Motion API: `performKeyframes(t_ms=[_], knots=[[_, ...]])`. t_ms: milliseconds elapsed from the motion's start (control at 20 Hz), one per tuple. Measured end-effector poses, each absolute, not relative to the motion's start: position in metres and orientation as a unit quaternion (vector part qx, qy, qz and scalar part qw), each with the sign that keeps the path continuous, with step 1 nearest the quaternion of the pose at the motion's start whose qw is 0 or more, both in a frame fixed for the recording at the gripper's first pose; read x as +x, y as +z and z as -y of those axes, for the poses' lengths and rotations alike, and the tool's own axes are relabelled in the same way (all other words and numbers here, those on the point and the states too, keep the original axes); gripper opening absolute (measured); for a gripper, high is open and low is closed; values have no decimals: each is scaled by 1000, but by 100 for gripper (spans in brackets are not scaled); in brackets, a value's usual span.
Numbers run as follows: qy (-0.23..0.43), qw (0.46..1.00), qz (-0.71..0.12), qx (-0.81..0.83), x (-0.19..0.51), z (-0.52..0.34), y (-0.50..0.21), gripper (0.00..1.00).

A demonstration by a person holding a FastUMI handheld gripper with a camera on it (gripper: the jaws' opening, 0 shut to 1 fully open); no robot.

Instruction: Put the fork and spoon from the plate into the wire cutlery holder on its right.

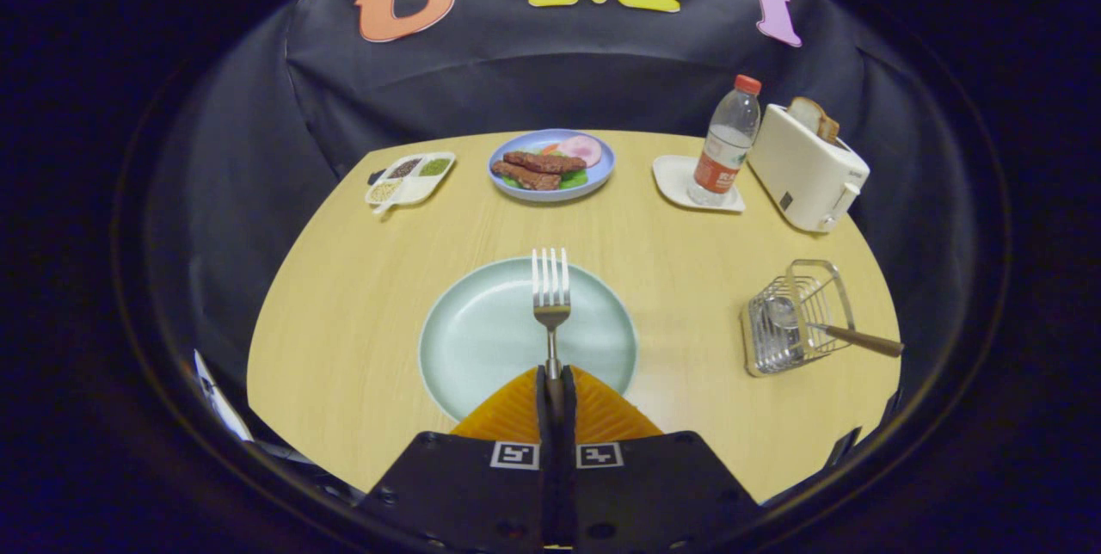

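Note:
My gripper (pixel 555 382) is shut on the handle of a metal fork (pixel 550 292), both fingers pressing it. The fork points straight ahead, its tines above the far part of the pale green plate (pixel 469 339), which lies just ahead of the fingers. To the right of the plate stands the wire cutlery holder (pixel 796 317). A spoon (pixel 826 330) rests in the holder, its bowl inside and its brown handle sticking out over the right rim.
At the back of the wooden table (pixel 344 296) are a sectioned condiment tray (pixel 411 178), a blue plate of food (pixel 551 164), a water bottle (pixel 731 143) on a white coaster, and a white toaster (pixel 807 171) with bread.

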State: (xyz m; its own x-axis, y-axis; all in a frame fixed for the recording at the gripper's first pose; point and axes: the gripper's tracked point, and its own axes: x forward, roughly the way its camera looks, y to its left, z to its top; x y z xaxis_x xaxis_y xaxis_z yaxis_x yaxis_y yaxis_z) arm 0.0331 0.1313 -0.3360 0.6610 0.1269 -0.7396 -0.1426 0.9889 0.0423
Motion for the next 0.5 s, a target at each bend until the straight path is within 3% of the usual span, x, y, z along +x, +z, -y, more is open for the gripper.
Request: performKeyframes(t_ms=[500], knots=[[54,917,-396,-6,38,-1,-310,1]])
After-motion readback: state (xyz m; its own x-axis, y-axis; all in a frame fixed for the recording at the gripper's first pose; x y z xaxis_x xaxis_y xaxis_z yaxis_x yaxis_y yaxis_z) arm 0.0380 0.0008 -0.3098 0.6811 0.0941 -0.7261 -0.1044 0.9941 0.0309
